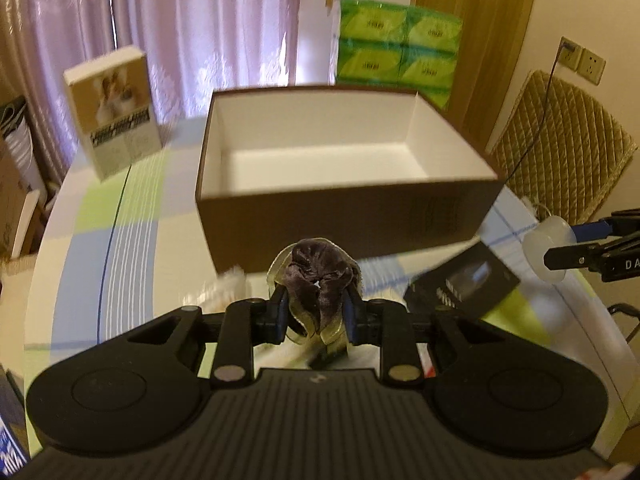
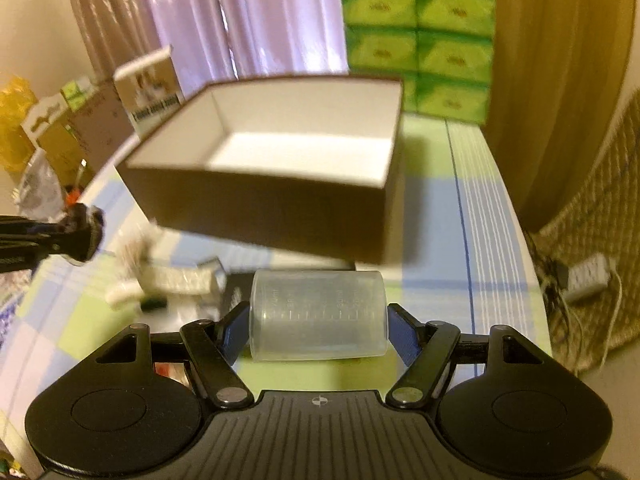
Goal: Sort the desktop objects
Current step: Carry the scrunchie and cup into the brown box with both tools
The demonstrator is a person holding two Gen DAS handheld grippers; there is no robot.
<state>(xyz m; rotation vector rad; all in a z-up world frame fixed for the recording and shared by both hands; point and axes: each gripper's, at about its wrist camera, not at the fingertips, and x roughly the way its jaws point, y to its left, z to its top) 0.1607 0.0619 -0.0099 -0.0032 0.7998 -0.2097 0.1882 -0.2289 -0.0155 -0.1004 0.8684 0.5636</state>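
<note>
Both grippers loaded, both short of the box.

Left gripper (image 1: 316, 312): fingers clamped on a dark velvet scrunchie (image 1: 320, 276) with a pale ribbon trim. The fabric bunches up above the pads, held clear of the table.

Right gripper (image 2: 319, 330): fingers pressed against the two ends of a translucent measuring cup (image 2: 319, 314). The cup lies on its side, long axis running left to right across the gap between the fingers, graduation marks facing the camera. In the left wrist view the same cup (image 1: 546, 250) shows at the far right.

Target, as I judge it: the open brown box (image 1: 340, 208) with white interior, empty so far as both views show. It sits straight ahead of each gripper, on the far side, its near wall higher than either held item. So the deciding relation is forward and up: each load must rise over the near rim before release. Neither gripper looks clearly nearer.

On the checked tablecloth (image 1: 120, 248) near the box: a black packet (image 1: 460, 280), some white items (image 2: 176, 280), blurred. Far left stands a small printed carton (image 1: 114, 110); green tissue packs (image 1: 396, 52) are stacked behind.

Motion blur throughout; fine detail unreliable.
</note>
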